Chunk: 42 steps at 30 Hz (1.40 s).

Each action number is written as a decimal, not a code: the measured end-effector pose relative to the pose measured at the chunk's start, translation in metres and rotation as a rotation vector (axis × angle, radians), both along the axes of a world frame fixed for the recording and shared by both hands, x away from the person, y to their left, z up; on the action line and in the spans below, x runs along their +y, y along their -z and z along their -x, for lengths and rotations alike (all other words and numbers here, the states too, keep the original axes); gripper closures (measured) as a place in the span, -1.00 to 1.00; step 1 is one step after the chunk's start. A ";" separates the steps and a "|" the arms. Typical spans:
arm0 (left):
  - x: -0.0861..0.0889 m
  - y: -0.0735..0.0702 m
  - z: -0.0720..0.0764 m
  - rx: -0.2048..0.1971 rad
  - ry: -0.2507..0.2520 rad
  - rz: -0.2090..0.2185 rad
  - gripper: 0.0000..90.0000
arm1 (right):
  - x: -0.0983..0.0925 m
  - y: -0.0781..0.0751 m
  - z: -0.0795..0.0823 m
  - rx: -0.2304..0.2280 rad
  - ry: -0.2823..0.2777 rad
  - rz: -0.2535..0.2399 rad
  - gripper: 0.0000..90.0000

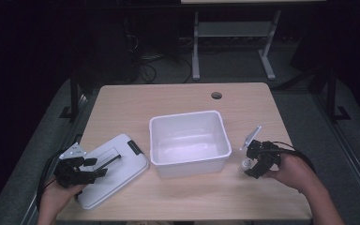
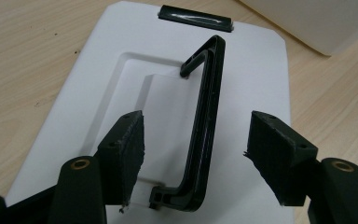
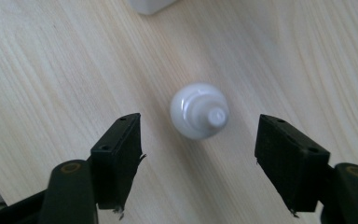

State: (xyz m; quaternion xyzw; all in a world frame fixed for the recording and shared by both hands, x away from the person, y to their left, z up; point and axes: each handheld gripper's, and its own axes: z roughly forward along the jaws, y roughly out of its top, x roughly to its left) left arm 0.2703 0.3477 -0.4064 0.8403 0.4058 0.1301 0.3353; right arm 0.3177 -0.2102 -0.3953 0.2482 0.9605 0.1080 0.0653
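A white bin lid [image 1: 122,176] lies flat at the table's left front, with a black handle [image 1: 110,161] standing up from its recess. My left gripper [image 1: 98,167] is open over it. In the left gripper view the handle [image 2: 209,116] runs between the two pads of the gripper [image 2: 198,116] without touching either, above the lid [image 2: 256,84]. A small white bottle [image 1: 246,164] stands on the wood right of the open white bin [image 1: 190,166]. My right gripper [image 1: 249,166] hovers over it, open. Seen from above, the bottle [image 3: 199,111] sits between the spread pads of the gripper [image 3: 198,123], clear of both.
A black latch clip [image 2: 196,17] sits at the lid's far end. The bin's corner [image 2: 317,23] lies just beyond the lid. A round cable hole [image 1: 216,95] is near the table's back edge. Another table's legs [image 1: 195,47] stand on the dark floor behind.
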 end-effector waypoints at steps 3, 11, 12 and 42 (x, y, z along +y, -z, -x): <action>0.002 -0.001 0.000 -0.003 -0.003 0.004 -0.20 | 0.006 0.000 -0.004 0.017 -0.017 0.010 -0.12; 0.004 -0.002 0.001 -0.005 0.003 0.019 -0.20 | 0.013 0.006 -0.010 0.052 -0.042 0.045 0.14; 0.004 -0.002 0.001 -0.005 0.003 0.019 -0.20 | 0.013 0.007 -0.011 0.053 -0.045 0.047 0.16; 0.005 -0.002 0.002 0.001 0.014 0.018 -0.20 | 0.005 -0.014 -0.002 0.083 -0.025 0.090 0.32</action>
